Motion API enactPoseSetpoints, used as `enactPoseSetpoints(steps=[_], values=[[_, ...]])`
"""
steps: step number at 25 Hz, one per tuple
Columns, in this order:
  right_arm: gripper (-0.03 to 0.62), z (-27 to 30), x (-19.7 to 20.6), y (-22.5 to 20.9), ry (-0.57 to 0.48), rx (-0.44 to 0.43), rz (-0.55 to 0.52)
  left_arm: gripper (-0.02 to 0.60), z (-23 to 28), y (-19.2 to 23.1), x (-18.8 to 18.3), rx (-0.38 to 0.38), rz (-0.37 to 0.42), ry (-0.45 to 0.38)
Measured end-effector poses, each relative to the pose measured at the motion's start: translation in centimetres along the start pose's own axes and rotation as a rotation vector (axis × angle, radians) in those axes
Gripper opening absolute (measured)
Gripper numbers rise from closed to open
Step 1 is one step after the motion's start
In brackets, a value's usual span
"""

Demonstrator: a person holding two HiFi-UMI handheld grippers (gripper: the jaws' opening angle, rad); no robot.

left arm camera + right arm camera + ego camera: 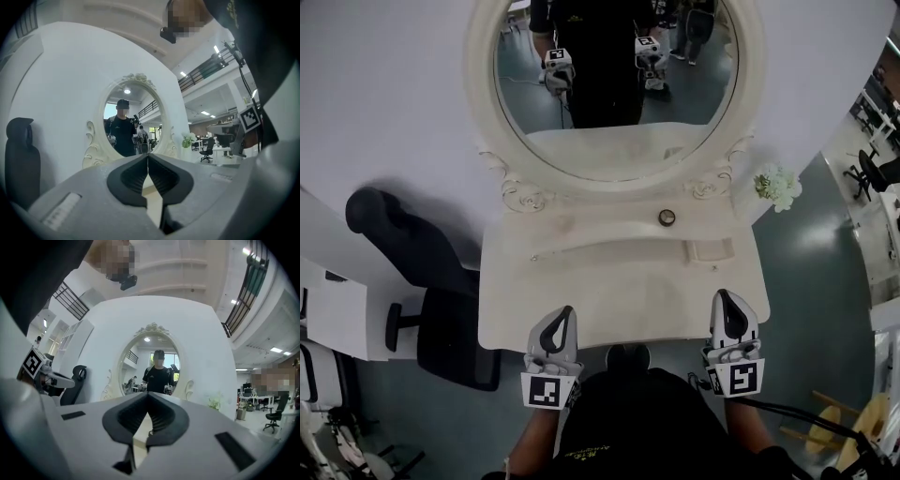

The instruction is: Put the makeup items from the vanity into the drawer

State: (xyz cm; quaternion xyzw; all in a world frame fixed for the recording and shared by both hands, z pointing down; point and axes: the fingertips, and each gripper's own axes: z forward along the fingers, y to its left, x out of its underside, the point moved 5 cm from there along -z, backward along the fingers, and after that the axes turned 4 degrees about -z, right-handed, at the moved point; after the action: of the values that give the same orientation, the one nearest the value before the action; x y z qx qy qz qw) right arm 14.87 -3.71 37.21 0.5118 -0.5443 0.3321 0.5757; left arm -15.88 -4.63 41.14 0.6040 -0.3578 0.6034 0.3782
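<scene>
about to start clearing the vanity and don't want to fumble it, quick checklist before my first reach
1. Left gripper empty: ok, jaws together with nothing between them.
2. Right gripper empty: ok, jaws together with nothing between them.
3. Jaws ready to grasp: not ok, both are shut.
4. Item located: ok, a small round item sits on the raised shelf below the mirror.
5. Drawer open: not ok, none shows pulled out at the front edge of the vanity.

Head view's dim, flat grey, soft shadow above the office chair (422, 267) at left. Gripper views brighter, fisheye-bent (corners black), ceiling lights (245, 250) glaring.
</scene>
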Motion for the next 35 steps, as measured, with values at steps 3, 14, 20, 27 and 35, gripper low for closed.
enactPoseSetpoints(steps=[3, 14, 20, 27, 35], values=[[0.003, 0.2, -0.3, -0.4, -0.025, 0.008, 0.042, 0.021, 0.1, 0.5, -0.2, -0.014, 0.007, -0.003], [0.457, 1.0, 1.0, -2.0, -0.016, -0.027, 0.15, 0.021, 1.2, 0.2, -0.7, -0.011, 0.012, -0.004], [0.46, 1.9, 1.2, -2.9, -0.02, -0.036, 0.149, 0.021, 1.2, 0.0, -0.6, -0.024, 0.01, 0.023], [0.46, 8.5, 3.1, -3.4, 0.058, -0.184, 0.071, 0.021, 0.5, 0.2, -0.1, -0.073, -0.017, 0.048], [0.457, 21.4, 13.0, -4.9, 0.354, -0.276, 0.172, 0.021, -2.1, 1.6, 2.2, -0.2, -0.065, 0.131]])
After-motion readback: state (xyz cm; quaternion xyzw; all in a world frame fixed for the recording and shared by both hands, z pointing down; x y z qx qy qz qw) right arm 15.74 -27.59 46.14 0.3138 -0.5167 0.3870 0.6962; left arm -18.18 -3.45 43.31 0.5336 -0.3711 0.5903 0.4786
